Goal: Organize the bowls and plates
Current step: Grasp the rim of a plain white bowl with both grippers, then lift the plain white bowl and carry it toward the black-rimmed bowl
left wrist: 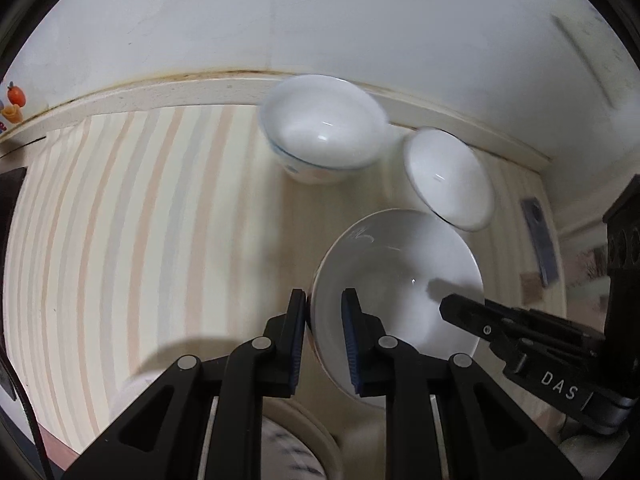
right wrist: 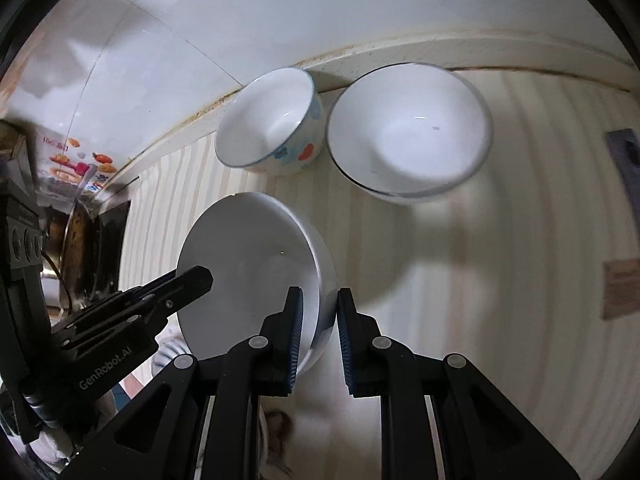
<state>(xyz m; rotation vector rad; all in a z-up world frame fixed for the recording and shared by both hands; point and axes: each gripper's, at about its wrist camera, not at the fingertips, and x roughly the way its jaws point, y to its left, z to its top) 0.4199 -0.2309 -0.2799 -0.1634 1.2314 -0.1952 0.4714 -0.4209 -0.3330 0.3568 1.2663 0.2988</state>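
My L and R wrist cams looked down close at the bench [left wrist: 120, 220] from opposite sides, both sharing the white plate [left wrist: 400, 280] and wall.

left gripper [left wrist: 325, 322]: fingers straddle near rim of white plate [left wrist: 400, 280] | right gripper [left wrist: 456, 306]: over plate's right side | blue-rimmed bowl [left wrist: 324, 128], white bowl [left wrist: 448, 176]: by wall on striped mat [left wrist: 120, 220]

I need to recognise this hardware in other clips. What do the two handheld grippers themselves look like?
Both are matte black plastic linkages with silver round pivot pins. The left gripper and the right gripper each have two flat fingers faced with ribbed blue pads. White lettering marks the bodies: "DAS" on the right one seen from the left wrist, "GenRobot.AI" on the left one seen from the right wrist.
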